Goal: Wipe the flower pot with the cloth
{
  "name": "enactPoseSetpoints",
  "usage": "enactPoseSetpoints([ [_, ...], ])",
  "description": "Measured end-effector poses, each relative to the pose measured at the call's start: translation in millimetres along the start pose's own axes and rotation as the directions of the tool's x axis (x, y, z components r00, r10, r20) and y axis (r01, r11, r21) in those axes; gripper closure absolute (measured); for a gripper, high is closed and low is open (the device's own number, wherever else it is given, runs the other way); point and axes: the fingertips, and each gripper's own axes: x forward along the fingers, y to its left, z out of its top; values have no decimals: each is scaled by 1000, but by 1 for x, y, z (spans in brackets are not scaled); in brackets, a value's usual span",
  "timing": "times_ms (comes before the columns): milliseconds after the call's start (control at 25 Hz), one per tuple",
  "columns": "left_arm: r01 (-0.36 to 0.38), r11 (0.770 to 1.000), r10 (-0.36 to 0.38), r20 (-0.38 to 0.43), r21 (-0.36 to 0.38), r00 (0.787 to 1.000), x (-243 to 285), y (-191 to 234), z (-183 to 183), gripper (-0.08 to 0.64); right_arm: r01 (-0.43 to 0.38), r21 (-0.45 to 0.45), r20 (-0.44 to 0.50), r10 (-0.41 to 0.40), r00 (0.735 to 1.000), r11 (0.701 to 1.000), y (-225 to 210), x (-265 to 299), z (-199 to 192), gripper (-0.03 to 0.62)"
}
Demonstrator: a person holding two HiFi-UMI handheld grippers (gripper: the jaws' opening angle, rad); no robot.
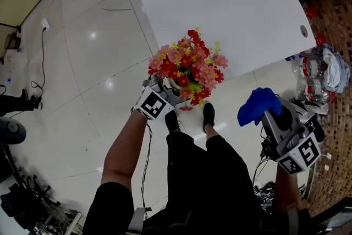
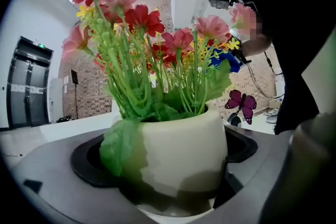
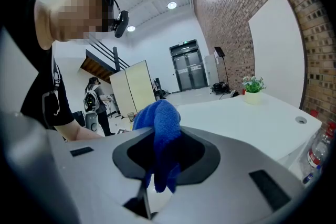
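Currently: left gripper [image 1: 168,89] spread wide, clamping the flower pot [image 2: 178,155] in the air just off the table [image 1: 220,3] edge. Right gripper [image 1: 269,118] pinched shut on the blue cloth [image 1: 257,106], apart from the pot. Advise: hold pot upright, wipe its wall beneath the leaves [image 2: 118,147].

No words, numbers or brand names can be read anywhere. The cubes on the left tongs [image 1: 168,88] and the right tongs [image 1: 268,116] carry only black-and-white square patterns, no letters. A green sign [image 3: 184,42] over the far double door is too small to read.
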Motion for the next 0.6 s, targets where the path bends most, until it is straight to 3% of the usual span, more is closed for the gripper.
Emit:
enactPoseSetpoints([
  [600, -50, 998, 50, -1, 23, 999, 2, -5, -4, -20, -21, -13, -26, 21, 999, 1000, 9, 6, -13, 521],
])
